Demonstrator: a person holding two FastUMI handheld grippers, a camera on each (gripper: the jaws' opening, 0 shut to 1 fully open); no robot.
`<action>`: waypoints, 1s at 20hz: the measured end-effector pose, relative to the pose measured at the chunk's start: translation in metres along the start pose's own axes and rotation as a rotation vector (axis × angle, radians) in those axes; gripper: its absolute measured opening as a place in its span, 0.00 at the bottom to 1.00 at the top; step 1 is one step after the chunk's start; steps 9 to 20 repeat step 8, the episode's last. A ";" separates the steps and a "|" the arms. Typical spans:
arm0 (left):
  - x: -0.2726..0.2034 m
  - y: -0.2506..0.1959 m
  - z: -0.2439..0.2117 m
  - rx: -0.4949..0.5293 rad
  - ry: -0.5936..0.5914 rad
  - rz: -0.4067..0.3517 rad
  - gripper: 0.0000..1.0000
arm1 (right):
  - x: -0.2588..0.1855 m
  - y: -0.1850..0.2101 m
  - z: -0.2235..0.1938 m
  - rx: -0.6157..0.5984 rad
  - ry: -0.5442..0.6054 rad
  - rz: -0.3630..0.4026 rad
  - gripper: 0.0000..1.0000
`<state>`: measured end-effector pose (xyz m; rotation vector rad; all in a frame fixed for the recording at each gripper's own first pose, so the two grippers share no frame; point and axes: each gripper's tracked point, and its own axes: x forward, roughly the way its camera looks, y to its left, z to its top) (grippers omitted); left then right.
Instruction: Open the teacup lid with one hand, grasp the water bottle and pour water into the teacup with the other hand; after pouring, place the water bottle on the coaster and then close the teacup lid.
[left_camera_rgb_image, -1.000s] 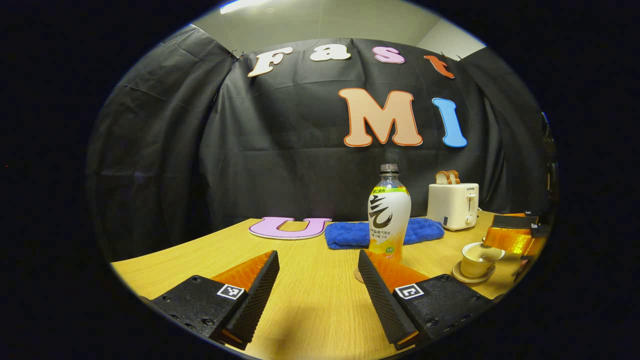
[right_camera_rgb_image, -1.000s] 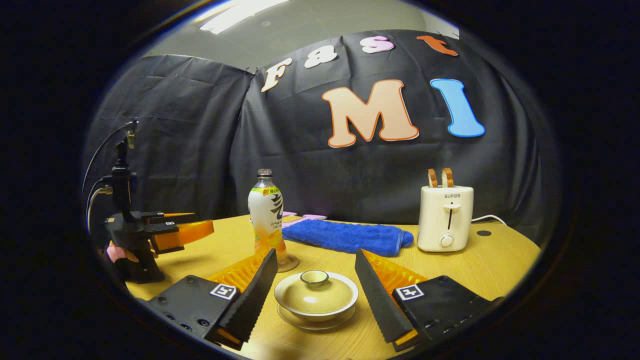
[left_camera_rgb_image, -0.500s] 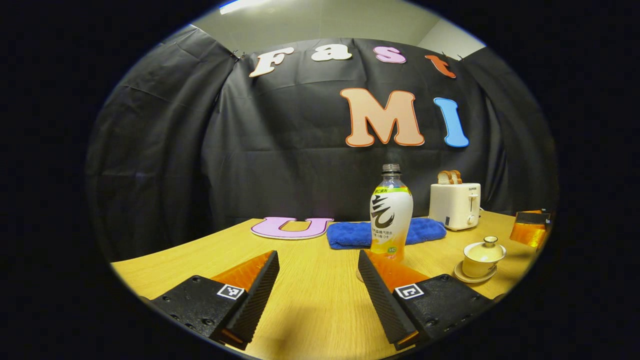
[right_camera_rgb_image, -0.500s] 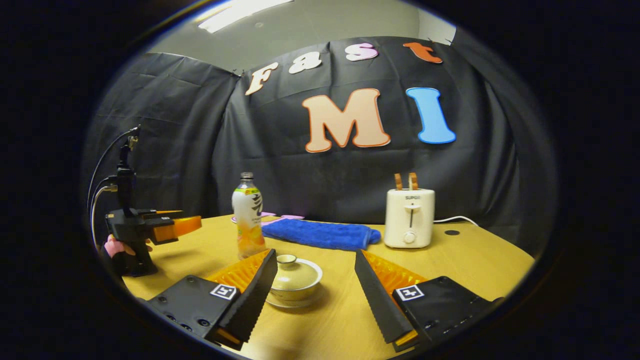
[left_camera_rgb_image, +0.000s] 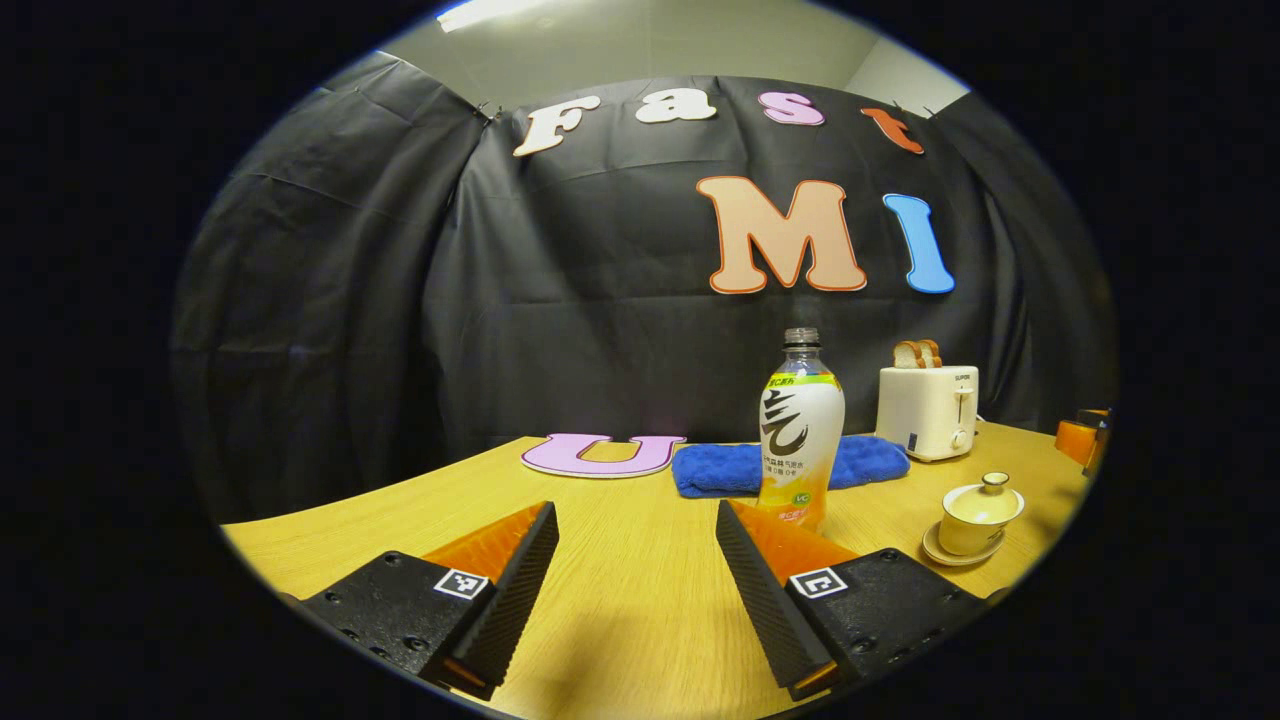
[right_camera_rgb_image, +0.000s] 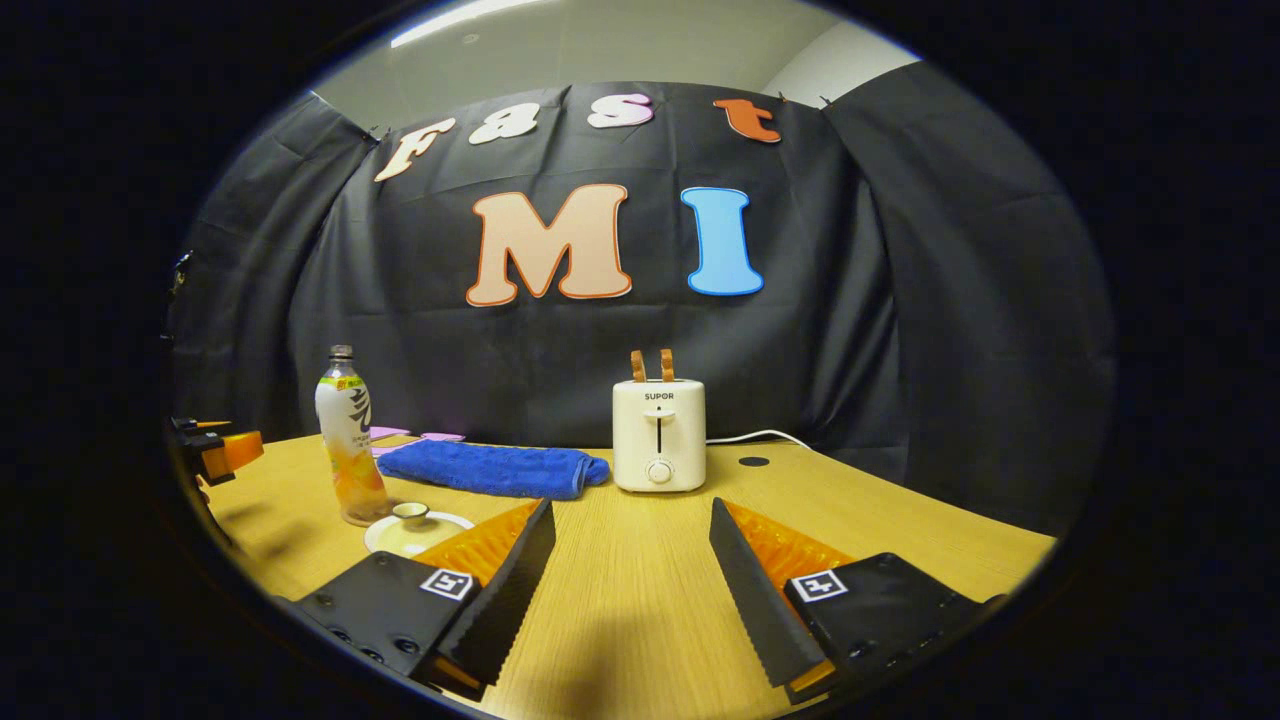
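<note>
The water bottle (left_camera_rgb_image: 801, 430), uncapped with a white label, stands upright on the wooden table (left_camera_rgb_image: 620, 560), just beyond my open left gripper (left_camera_rgb_image: 635, 575) and to its right. The cream teacup (left_camera_rgb_image: 978, 505) sits on its saucer with the lid on, further right. In the right gripper view the bottle (right_camera_rgb_image: 350, 450) and the lidded teacup (right_camera_rgb_image: 410, 522) lie at the left, the cup partly behind my finger. My right gripper (right_camera_rgb_image: 630, 585) is open, holds nothing, and faces the toaster. The coaster under the bottle is hidden from me.
A white toaster (right_camera_rgb_image: 658, 435) with bread slices stands at the back, its cable (right_camera_rgb_image: 760, 437) trailing right. A blue towel (right_camera_rgb_image: 490, 468) lies behind the cup and bottle. The left gripper (right_camera_rgb_image: 215, 450) shows at the far left edge of the right gripper view.
My right gripper has drawn back from the lidded teacup and swung right toward the toaster. My left gripper has turned slightly left, staying open.
</note>
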<state>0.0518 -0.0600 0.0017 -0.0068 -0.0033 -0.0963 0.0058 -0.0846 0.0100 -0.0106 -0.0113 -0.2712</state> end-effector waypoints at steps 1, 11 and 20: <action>0.000 0.000 0.000 0.000 0.000 0.001 0.93 | -0.001 0.000 -0.001 -0.001 0.000 0.000 1.00; 0.000 0.001 0.000 0.001 0.001 0.005 0.93 | -0.001 -0.001 -0.001 -0.001 0.000 0.000 0.94; 0.000 0.001 0.000 0.001 0.001 0.005 0.93 | -0.001 -0.001 -0.001 -0.001 0.000 0.000 0.94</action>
